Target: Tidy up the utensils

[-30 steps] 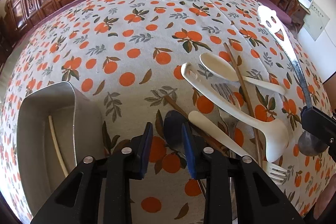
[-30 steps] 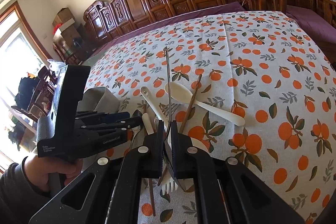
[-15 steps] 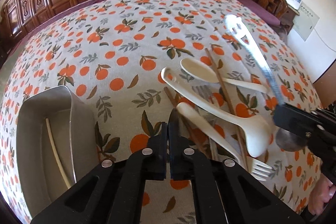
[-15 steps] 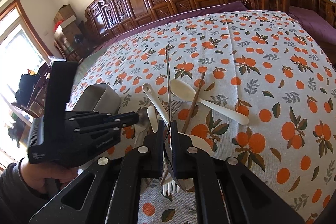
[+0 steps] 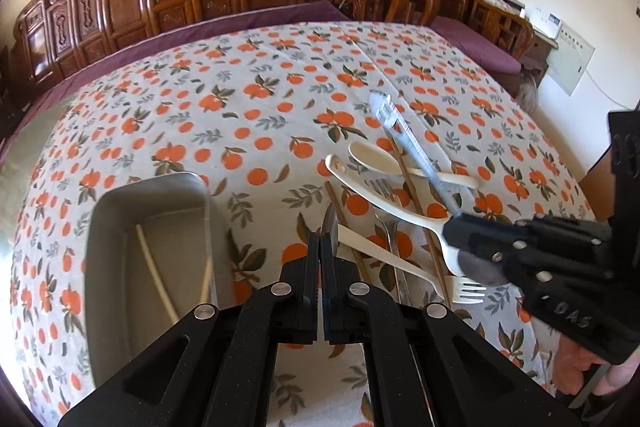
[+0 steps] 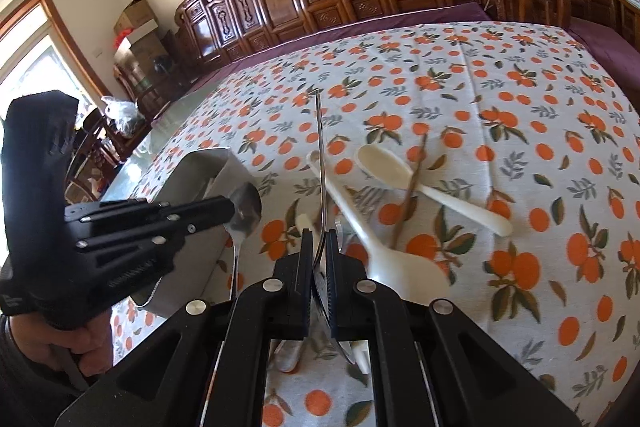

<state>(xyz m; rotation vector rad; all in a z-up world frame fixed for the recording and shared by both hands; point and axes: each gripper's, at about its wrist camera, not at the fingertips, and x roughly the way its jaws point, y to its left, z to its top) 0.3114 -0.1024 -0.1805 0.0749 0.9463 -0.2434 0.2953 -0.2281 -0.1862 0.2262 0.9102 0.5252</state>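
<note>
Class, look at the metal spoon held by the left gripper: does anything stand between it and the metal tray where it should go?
Nothing visible does. The left gripper holds the metal spoon right beside the metal tray, whose top is open. Only a cream chopstick lies inside, leaving room.
</note>
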